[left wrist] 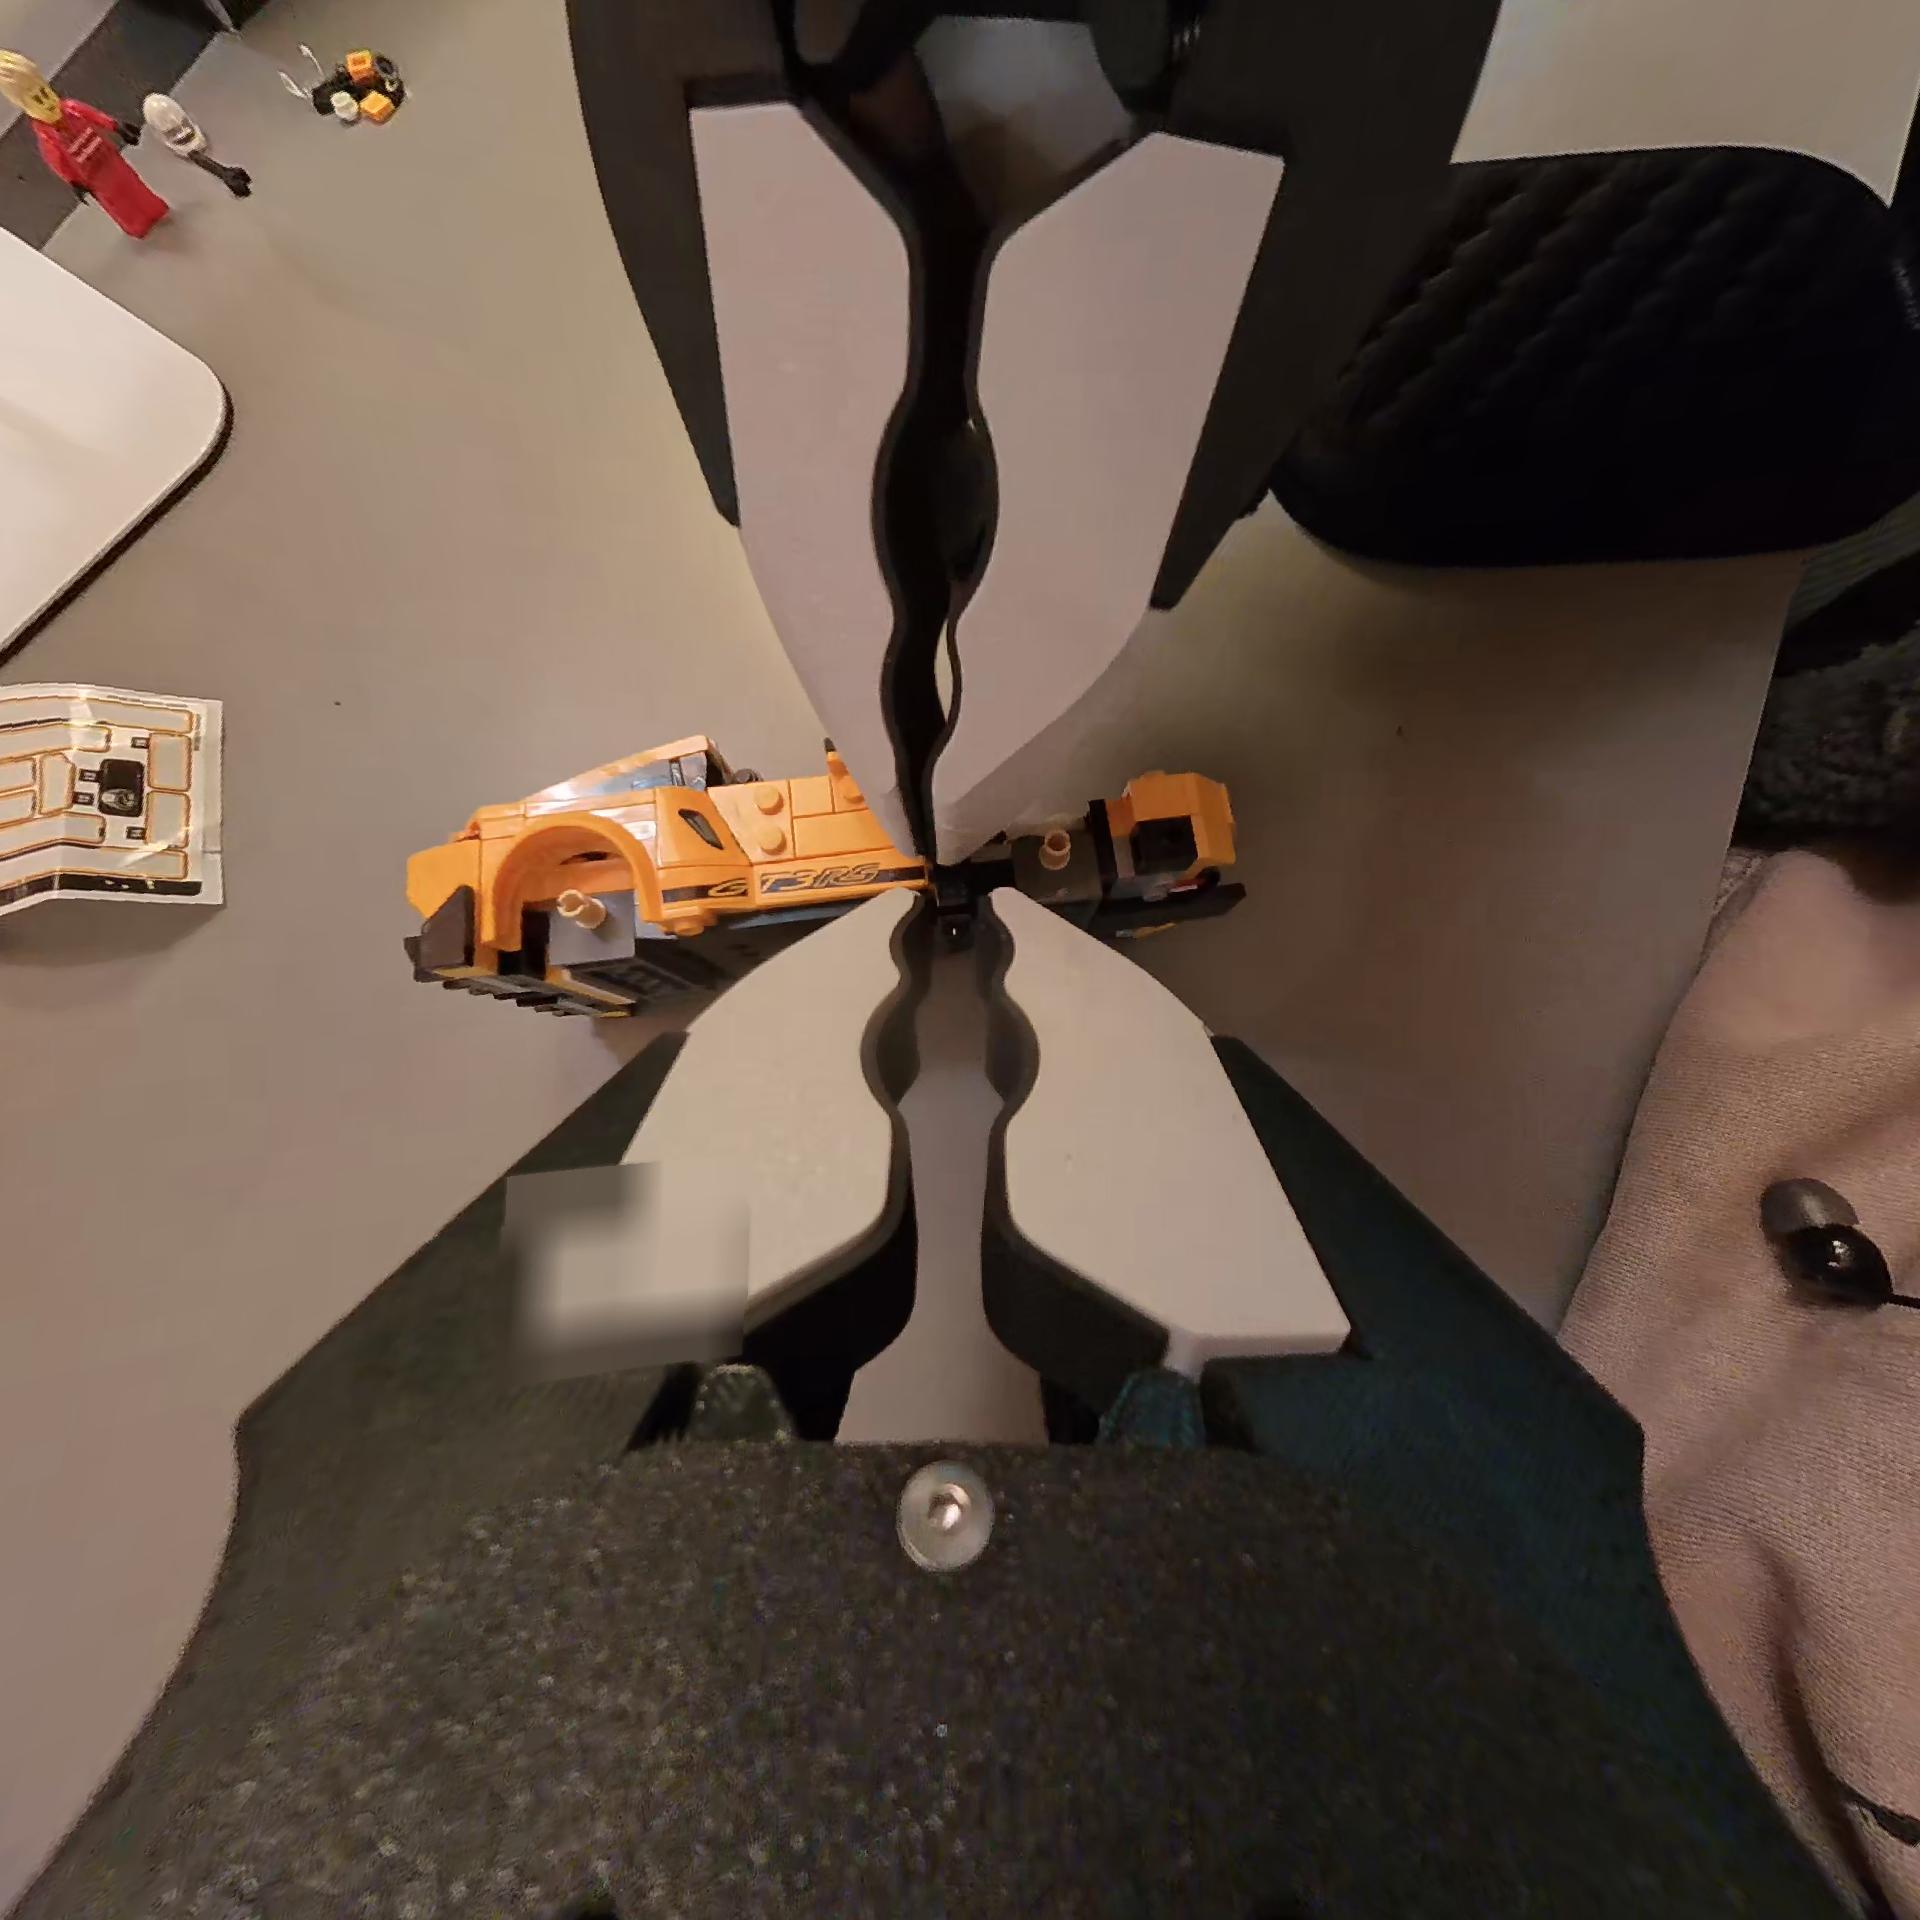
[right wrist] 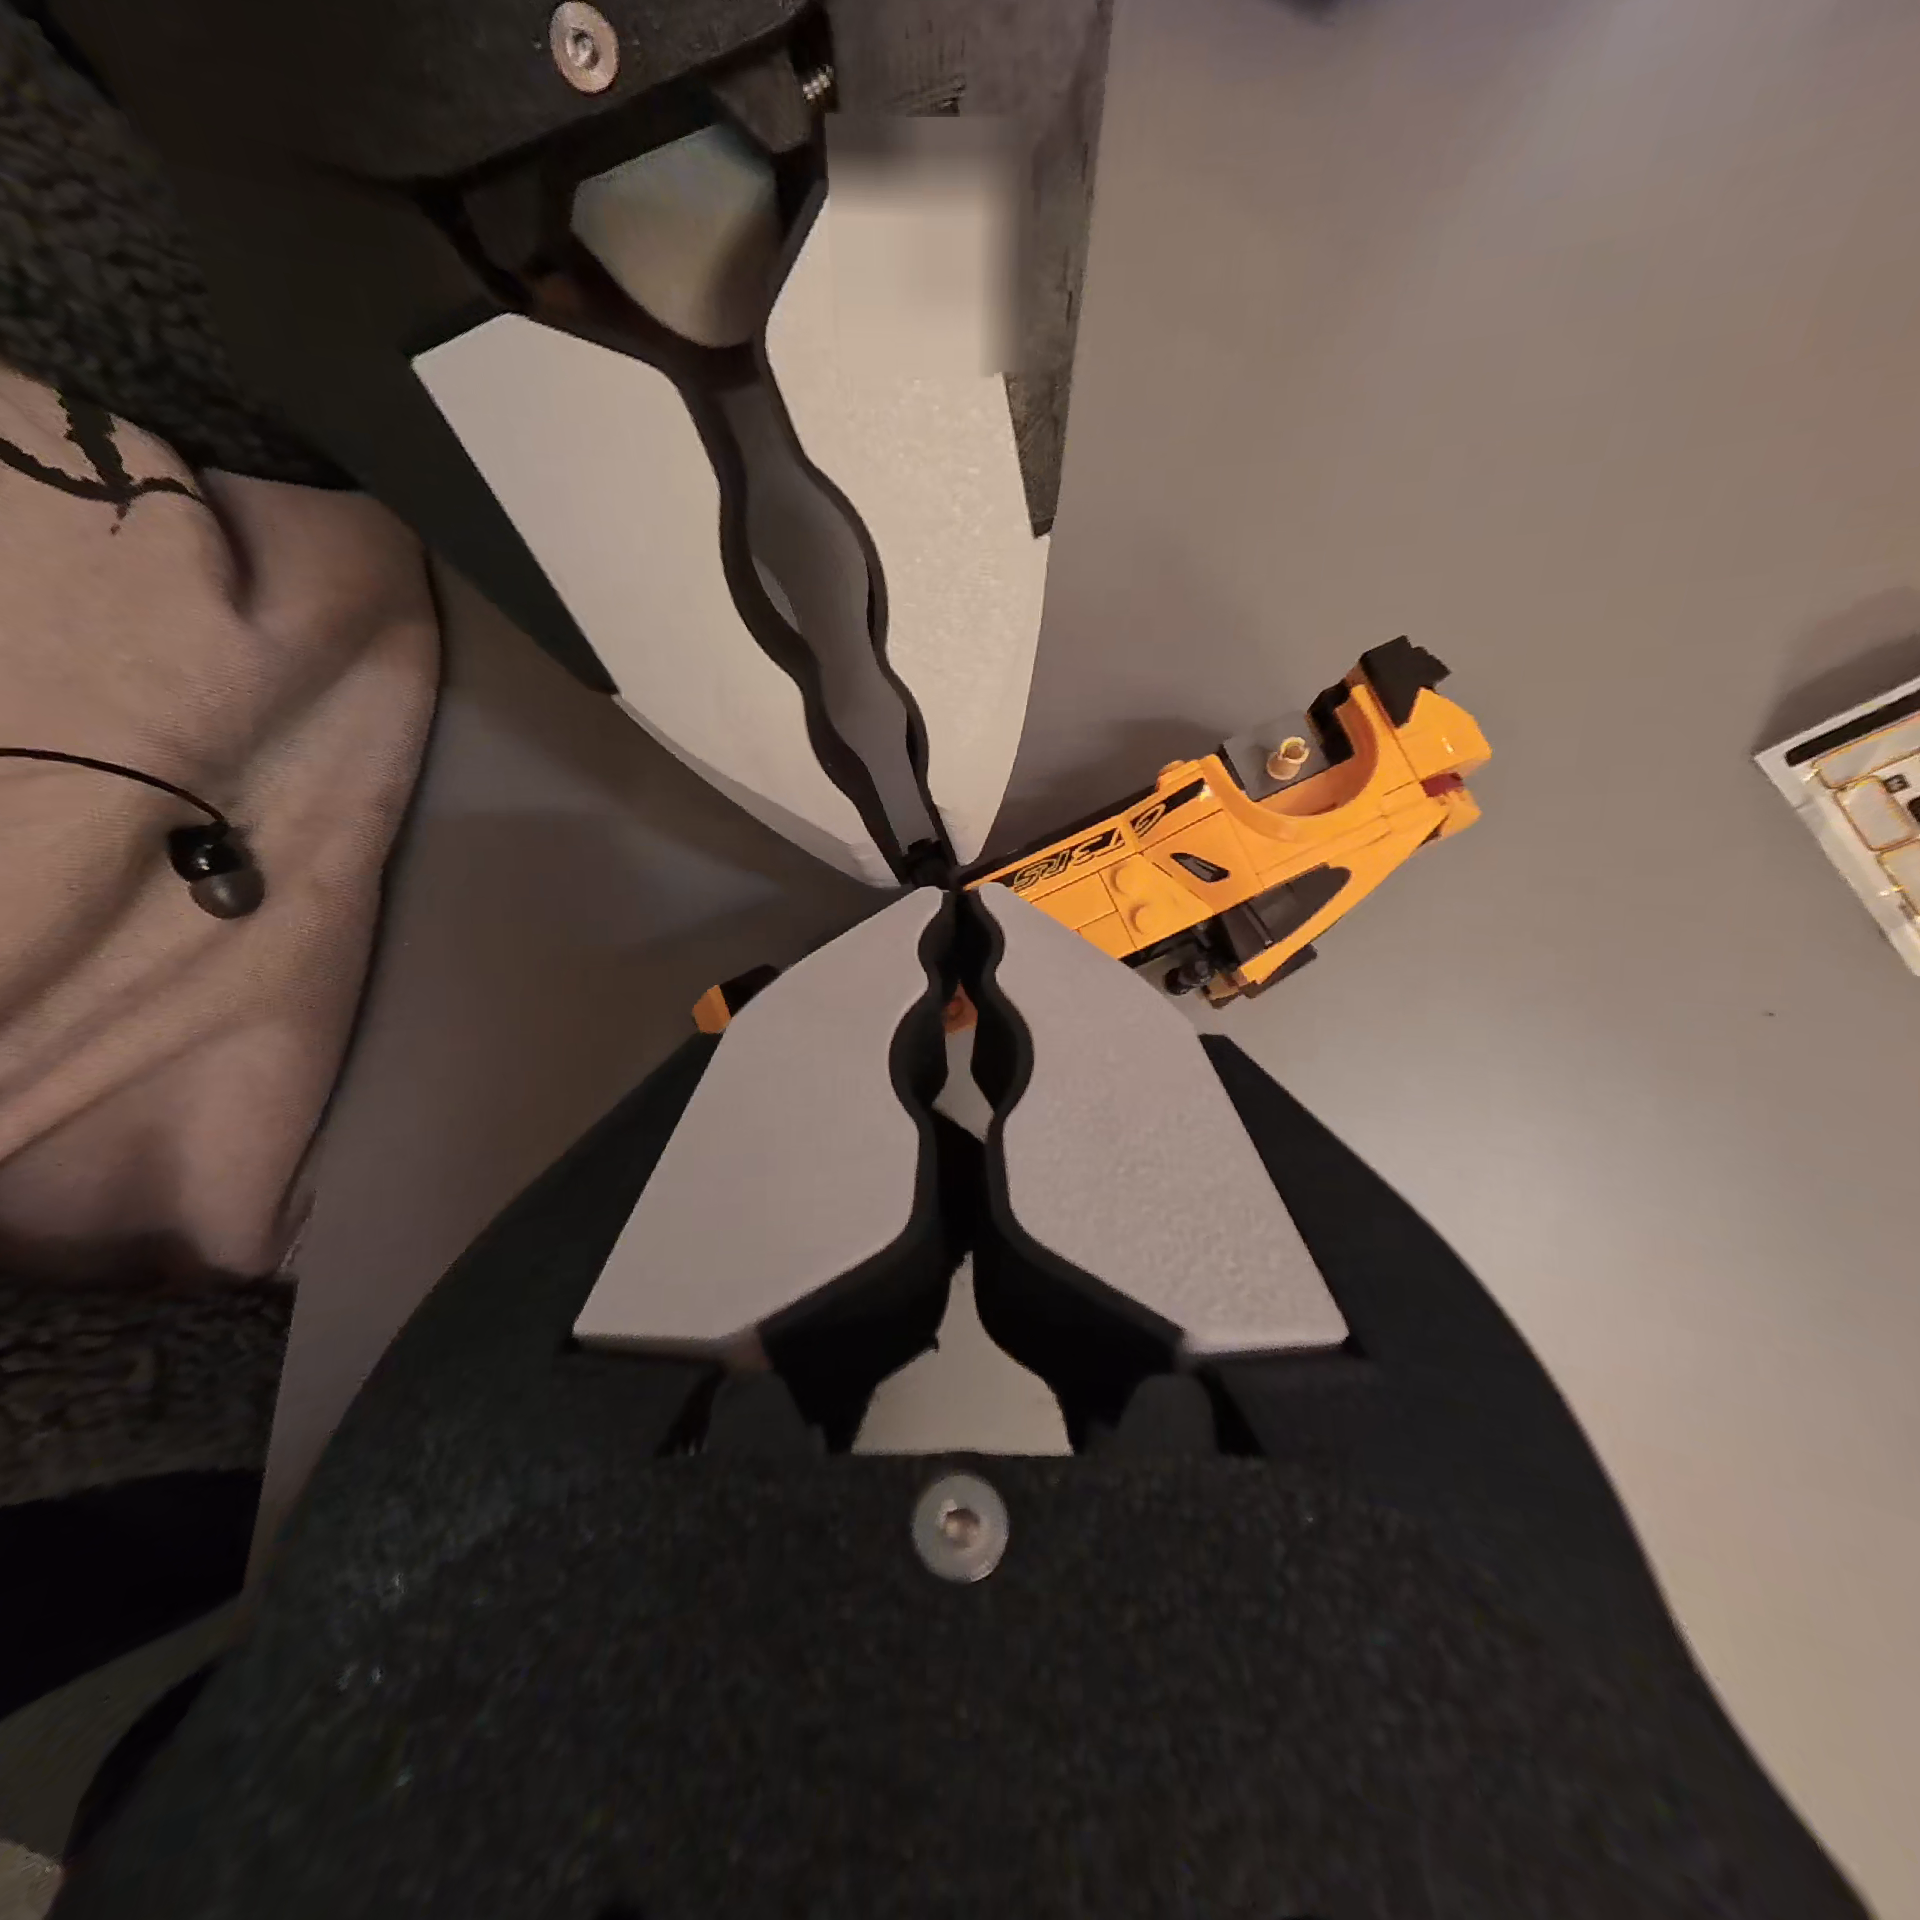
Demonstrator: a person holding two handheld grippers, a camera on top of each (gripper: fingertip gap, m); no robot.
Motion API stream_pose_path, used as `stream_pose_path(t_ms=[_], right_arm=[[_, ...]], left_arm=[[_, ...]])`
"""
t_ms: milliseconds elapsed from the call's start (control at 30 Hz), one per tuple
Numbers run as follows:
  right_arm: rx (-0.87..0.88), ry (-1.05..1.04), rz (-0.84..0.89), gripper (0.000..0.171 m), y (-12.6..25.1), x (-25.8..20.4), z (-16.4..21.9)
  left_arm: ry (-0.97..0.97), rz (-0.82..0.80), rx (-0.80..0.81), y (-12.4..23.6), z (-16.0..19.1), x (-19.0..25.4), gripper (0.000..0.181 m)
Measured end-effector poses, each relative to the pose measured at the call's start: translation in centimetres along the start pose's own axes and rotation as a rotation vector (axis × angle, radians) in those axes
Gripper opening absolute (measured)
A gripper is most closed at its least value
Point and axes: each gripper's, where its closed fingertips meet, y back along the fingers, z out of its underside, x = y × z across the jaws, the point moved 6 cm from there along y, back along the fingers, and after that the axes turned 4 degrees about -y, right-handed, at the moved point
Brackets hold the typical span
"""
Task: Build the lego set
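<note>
An orange lego car with black trim lies side-up over the grey table, its wheel axles bare. My left gripper is shut on a small black piece and holds it against the car's lower edge at mid-length. My right gripper comes in from the opposite side, shut on the car's upper edge. In the right wrist view my right gripper covers the car's middle, and my left gripper meets it tip to tip with the black piece.
A sticker sheet lies left of the car and also shows in the right wrist view. A red minifigure, a small pile of parts and a white board lie farther left. A black chair and a person's top are on the right. My left and right fingertips are right by each other. From either gripper's tips it is about 40 cm to the red minifigure.
</note>
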Motion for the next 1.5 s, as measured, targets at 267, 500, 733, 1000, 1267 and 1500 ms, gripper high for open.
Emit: stream_pose_path(t_ms=[267, 500, 733, 1000, 1267, 1500], right_arm=[[-0.038, 0.169, 0.110, 0.000, -0.1, -0.7, -0.1], [-0.074, 0.215, 0.168, 0.001, -0.2, -1.0, -0.2], [-0.119, 0.244, 0.170, 0.001, -0.6, -1.3, -0.7], [-0.099, 0.133, 0.133, 0.000, -0.3, -0.6, -0.5], [0.004, -0.021, 0.072, 0.000, 0.2, 0.0, -0.2], [0.009, 0.028, 0.065, 0.000, 0.4, -0.3, 0.1]], left_arm=[[0.012, 0.014, 0.018, 0.1, 0.1, -0.1, 0.008], [0.019, 0.010, 0.049, 0.0, 0.2, -0.3, 0.008], [0.029, 0.002, 0.086, 0.0, 0.8, -0.2, 0.008], [0.040, -0.013, 0.101, 0.4, 1.2, -0.2, 0.014], [0.082, 0.016, 0.121, 0.1, 1.3, -0.3, 0.009], [0.104, 0.013, 0.130, 0.1, 1.3, -0.4, 0.011]])
